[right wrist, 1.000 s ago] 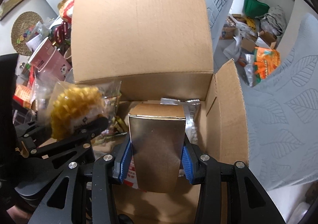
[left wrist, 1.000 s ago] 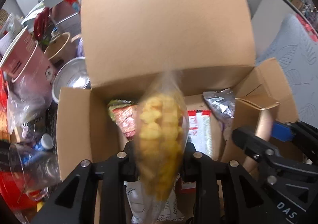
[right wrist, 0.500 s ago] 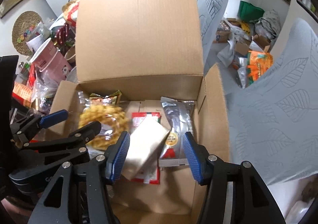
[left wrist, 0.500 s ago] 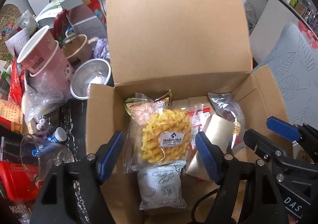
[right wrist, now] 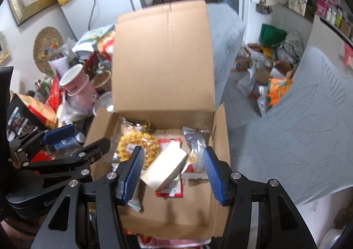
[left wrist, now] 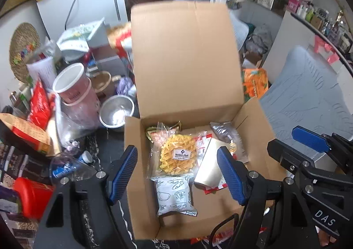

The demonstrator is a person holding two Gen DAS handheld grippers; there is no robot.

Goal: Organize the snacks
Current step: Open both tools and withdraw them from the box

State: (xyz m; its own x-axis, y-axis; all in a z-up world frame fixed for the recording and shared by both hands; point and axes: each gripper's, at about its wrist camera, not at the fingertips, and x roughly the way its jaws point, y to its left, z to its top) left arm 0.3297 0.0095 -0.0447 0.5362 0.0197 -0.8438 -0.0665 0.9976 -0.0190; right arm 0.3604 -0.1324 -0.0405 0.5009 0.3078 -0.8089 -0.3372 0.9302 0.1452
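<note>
Both grippers, left gripper (left wrist: 177,177) and right gripper (right wrist: 173,174), hang with jaws apart and empty above the open box (left wrist: 141,182), where the yellow snack bag (left wrist: 178,156) and tilted gold carton (right wrist: 164,167) lie directly below them

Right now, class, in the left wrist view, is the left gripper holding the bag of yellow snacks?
No. The left gripper is open and holds nothing; the bag of yellow snacks lies inside the cardboard box.
</note>
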